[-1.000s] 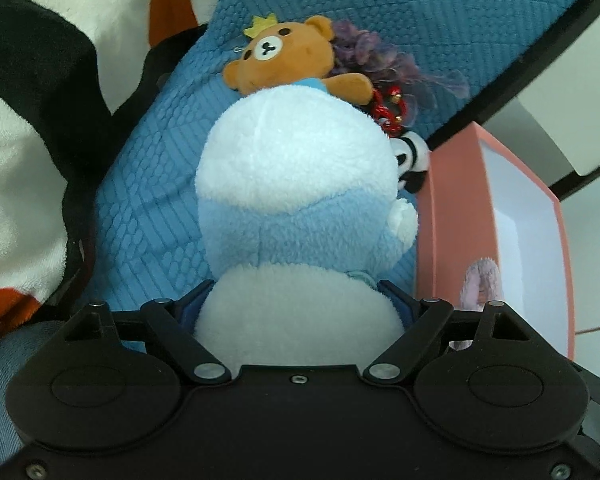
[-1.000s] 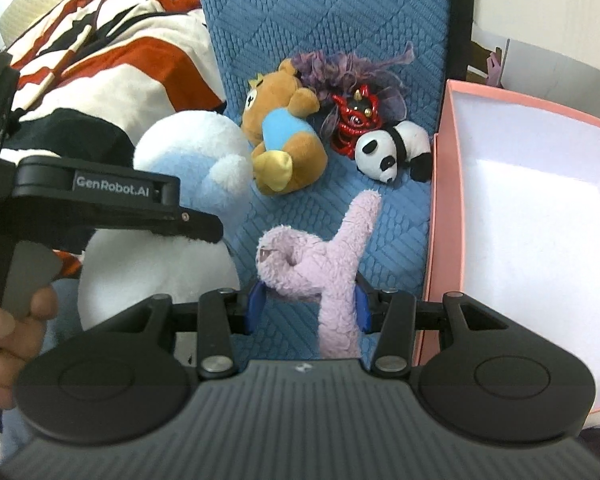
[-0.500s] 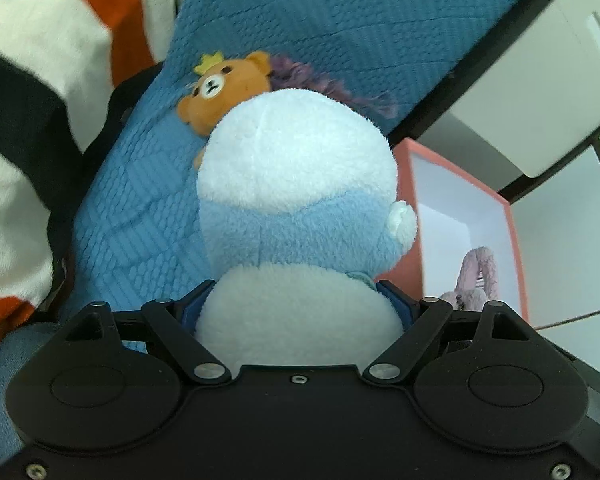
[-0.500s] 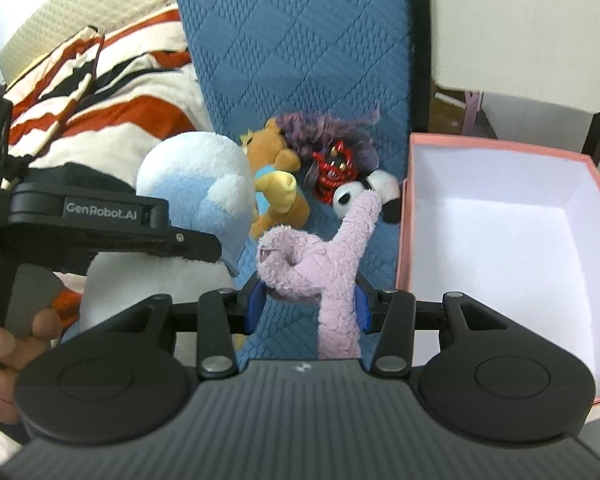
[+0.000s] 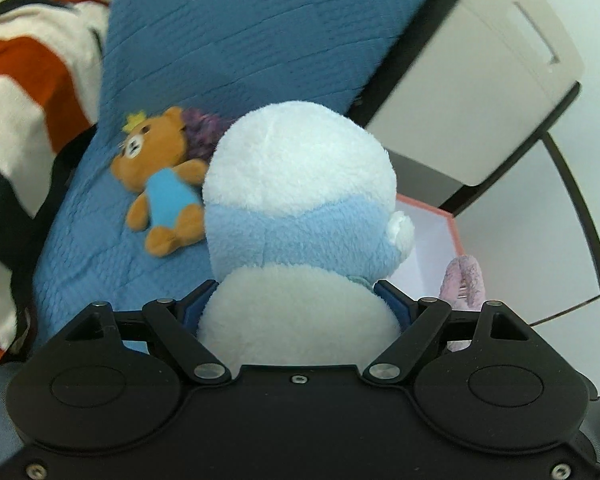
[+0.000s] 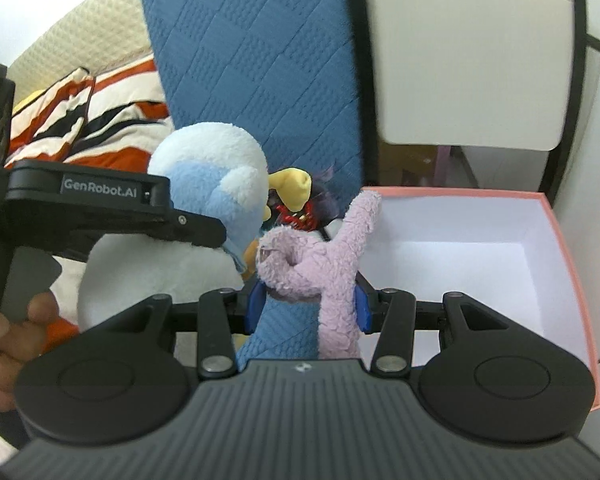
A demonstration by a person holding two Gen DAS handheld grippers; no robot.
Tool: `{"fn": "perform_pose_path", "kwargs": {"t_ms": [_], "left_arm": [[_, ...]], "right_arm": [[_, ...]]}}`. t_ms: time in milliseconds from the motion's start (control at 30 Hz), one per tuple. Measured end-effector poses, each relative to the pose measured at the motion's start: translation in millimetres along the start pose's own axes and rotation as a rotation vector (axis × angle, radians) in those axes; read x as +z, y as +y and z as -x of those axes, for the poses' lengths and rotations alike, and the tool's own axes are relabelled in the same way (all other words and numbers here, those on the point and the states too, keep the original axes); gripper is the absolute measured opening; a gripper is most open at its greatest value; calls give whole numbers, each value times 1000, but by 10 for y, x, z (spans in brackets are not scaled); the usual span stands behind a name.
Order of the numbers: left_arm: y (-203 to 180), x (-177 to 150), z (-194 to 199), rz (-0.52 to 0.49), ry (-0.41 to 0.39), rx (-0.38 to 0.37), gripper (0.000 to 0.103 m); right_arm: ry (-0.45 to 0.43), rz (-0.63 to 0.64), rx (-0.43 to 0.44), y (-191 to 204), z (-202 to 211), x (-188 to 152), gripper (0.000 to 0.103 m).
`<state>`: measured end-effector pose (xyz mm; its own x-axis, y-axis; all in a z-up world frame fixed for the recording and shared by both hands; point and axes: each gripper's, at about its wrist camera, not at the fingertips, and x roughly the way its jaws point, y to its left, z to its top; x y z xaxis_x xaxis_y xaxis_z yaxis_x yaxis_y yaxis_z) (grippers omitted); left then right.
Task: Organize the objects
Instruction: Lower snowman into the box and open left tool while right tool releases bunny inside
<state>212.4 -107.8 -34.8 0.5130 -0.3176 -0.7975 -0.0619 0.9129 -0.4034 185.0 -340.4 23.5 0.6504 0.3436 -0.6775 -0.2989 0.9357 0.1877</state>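
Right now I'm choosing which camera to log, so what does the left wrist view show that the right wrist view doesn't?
Only the left wrist view shows the brown bear's face and crown. Only the right wrist view shows the left gripper from outside, the person's hand, the red toy and the pink box's whole inside. Both show the blue-and-white plush, the pink plush in the right gripper, and the blue cushion.

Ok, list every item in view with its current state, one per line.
Left gripper: shut on the big white-and-blue plush.
Right gripper: shut on the pink fuzzy plush.
Big white-and-blue plush: held, lifted.
Pink fuzzy plush: held, beside the box.
Pink cardboard box: open, nothing seen inside.
Brown bear plush: lying on the blue quilted cushion.
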Motion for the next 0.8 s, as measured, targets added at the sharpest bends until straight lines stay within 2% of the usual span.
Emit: {"fn": "perform_pose_path", "kwargs": {"t_ms": [167, 267, 333, 433, 467, 500, 533, 700, 800], "left_arm": [[-319, 53, -51, -29, -12, -35, 75], [-457, 63, -217, -32, -2, -71, 62], [-543, 37, -347, -25, 12, -109, 34], [-530, 91, -638, 7, 75, -167, 34], [-548, 94, -705, -2, 77, -152, 34], [-548, 95, -751, -10, 70, -148, 44], [-548, 99, -787, -13, 64, -151, 44], [-598, 39, -1010, -96, 99, -64, 42], [-640, -15, -1183, -117, 126, -45, 43]], "right_arm": [[-23, -26, -20, -228, 91, 17, 47], [-28, -41, -29, -386, 109, 6, 47], [-31, -51, -48, -515, 107, -10, 47], [-30, -71, -83, -744, 70, -27, 47], [-27, -74, -98, -824, 63, -43, 47], [-22, -79, -109, -911, 46, -59, 47], [-15, -88, -118, -997, 16, -80, 47], [30, -134, -143, -1366, -161, -230, 48], [52, -162, -148, -1530, -292, -318, 48]]}}
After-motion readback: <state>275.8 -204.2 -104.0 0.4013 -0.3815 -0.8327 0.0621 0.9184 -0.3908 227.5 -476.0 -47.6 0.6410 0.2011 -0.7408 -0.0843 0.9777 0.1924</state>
